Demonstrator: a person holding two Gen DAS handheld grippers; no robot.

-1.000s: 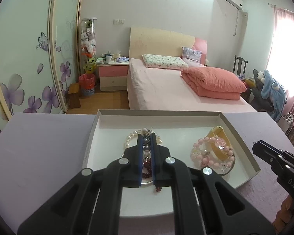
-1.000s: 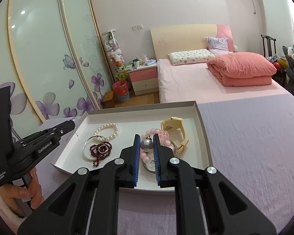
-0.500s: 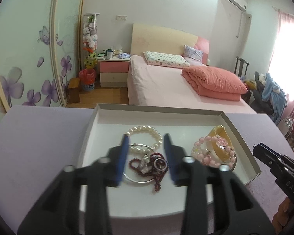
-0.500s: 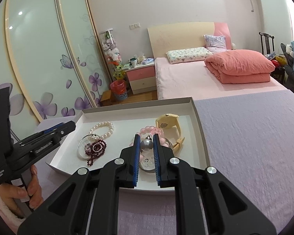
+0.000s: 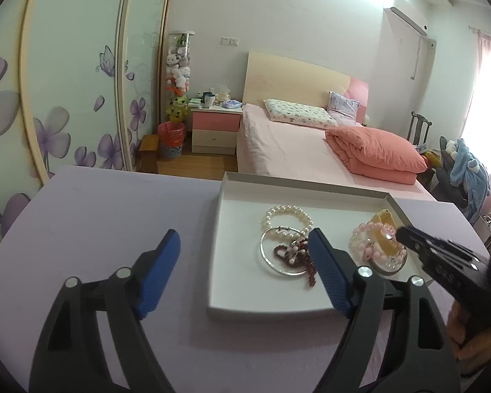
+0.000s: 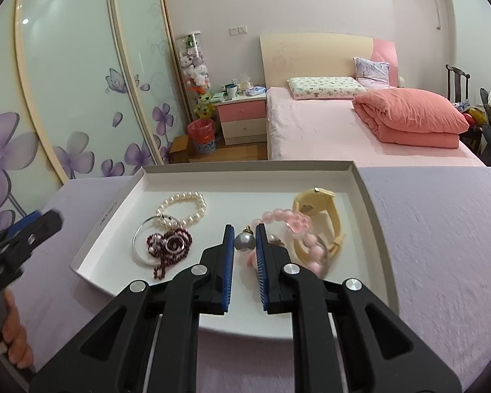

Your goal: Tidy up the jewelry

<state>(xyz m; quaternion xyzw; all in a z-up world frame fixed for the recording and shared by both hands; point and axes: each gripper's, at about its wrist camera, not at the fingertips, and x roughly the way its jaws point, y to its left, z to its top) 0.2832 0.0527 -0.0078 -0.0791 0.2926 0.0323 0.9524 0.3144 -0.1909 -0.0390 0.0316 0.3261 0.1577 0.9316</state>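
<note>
A shallow white tray (image 6: 373, 216) sits on the purple table and holds a pearl bracelet (image 6: 183, 208), a silver bangle (image 6: 140, 245), dark red beads (image 6: 170, 245), a pink bead bracelet (image 6: 298, 229) and a yellow watch (image 6: 317, 203). My right gripper (image 6: 244, 242) is shut on a grey pearl pendant (image 6: 244, 241) just above the tray. My left gripper (image 5: 244, 245) is open wide and empty at the tray's (image 5: 232, 196) left edge, beside the red beads (image 5: 294, 255) and the bangle (image 5: 268, 258).
The purple table (image 5: 98, 229) extends left of the tray and also right of it (image 6: 442, 229). Beyond the table are a pink bed (image 6: 343, 124), a nightstand (image 6: 242, 118) and floral wardrobe doors (image 6: 65, 98).
My left gripper has opened from shut, let go of the jewelry in the tray and drawn back to the left. My right gripper still holds the pearl pendant.
</note>
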